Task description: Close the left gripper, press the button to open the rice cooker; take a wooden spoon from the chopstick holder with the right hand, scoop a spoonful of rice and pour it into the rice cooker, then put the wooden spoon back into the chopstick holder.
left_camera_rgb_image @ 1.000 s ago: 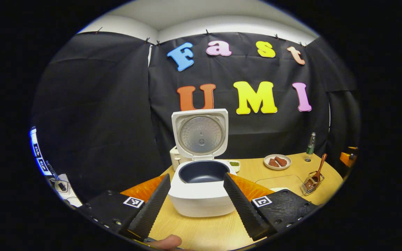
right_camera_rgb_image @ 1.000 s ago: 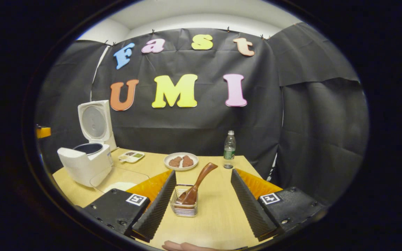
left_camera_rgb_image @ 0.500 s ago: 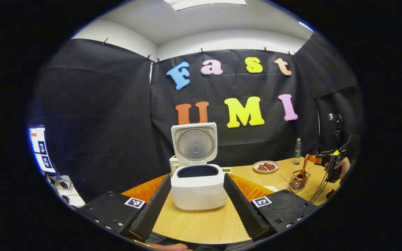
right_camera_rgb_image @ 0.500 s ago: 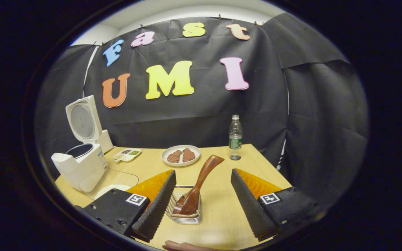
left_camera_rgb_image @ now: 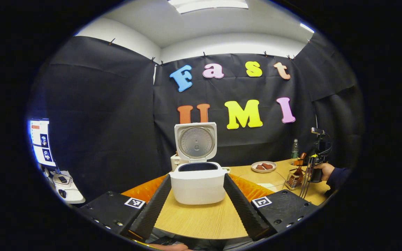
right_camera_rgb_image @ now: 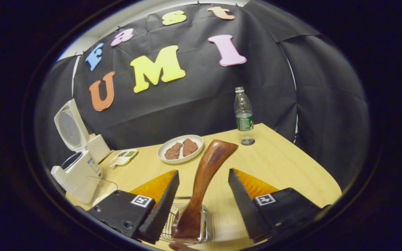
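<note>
Wooden spoon (right_camera_rgb_image: 206, 177) stands tilted in the wire holder (right_camera_rgb_image: 187, 226) on the table (right_camera_rgb_image: 284, 164), its handle rising between the wide-open fingers of the right gripper (right_camera_rgb_image: 202, 205), nothing held yet. It has closed in since half a second ago. Risk: closing off-centre could tip the light holder or knock the spoon over. Far left, the rice cooker (left_camera_rgb_image: 197, 181) sits lid up; the left gripper (left_camera_rgb_image: 196, 204), open and empty, has backed away from it.

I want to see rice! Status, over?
Both grippers open. Right gripper straddling wooden spoon in chopstick holder, not gripping. Rice cooker lid up. Nothing blocking.
</note>
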`<action>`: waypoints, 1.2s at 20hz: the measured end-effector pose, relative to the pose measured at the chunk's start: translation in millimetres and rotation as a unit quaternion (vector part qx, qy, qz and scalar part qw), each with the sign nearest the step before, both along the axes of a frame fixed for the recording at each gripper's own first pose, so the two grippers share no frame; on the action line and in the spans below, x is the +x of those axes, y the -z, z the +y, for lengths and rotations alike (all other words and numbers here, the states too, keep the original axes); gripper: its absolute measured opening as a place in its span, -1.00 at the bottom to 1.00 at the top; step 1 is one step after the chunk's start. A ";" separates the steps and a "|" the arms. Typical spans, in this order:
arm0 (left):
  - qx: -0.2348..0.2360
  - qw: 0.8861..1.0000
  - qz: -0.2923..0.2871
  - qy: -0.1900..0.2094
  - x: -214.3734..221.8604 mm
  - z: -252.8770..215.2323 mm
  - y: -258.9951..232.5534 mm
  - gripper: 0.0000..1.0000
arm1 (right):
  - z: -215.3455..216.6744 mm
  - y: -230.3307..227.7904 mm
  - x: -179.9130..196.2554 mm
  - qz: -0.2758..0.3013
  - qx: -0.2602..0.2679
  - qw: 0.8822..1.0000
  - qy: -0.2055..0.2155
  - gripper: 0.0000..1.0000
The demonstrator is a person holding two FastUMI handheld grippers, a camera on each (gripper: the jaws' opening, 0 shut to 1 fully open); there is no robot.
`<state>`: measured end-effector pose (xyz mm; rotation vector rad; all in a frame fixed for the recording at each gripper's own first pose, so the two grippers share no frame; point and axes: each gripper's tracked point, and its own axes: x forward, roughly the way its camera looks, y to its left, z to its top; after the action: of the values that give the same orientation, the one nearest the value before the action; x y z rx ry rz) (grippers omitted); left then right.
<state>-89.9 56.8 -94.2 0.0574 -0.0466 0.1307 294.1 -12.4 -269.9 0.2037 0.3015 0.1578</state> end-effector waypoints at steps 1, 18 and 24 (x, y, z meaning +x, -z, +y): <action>-0.004 1.000 0.001 -0.002 -0.8 3.4 0.8 0.91 | 2.3 3.0 -1.6 0.012 -0.001 1.000 -0.007 0.23; -0.005 0.999 0.027 0.018 -11.3 2.1 13.8 0.91 | 59.0 -144.0 -65.2 -0.158 -0.063 0.985 0.028 -0.75; -0.007 0.999 0.004 0.035 -21.2 -6.3 -2.7 0.91 | 129.5 -152.0 -83.3 -0.188 -0.079 0.979 0.003 -0.76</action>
<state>-111.1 50.4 -91.5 0.0420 -0.0398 0.0615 210.7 117.0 -117.8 0.0146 -0.0635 0.1623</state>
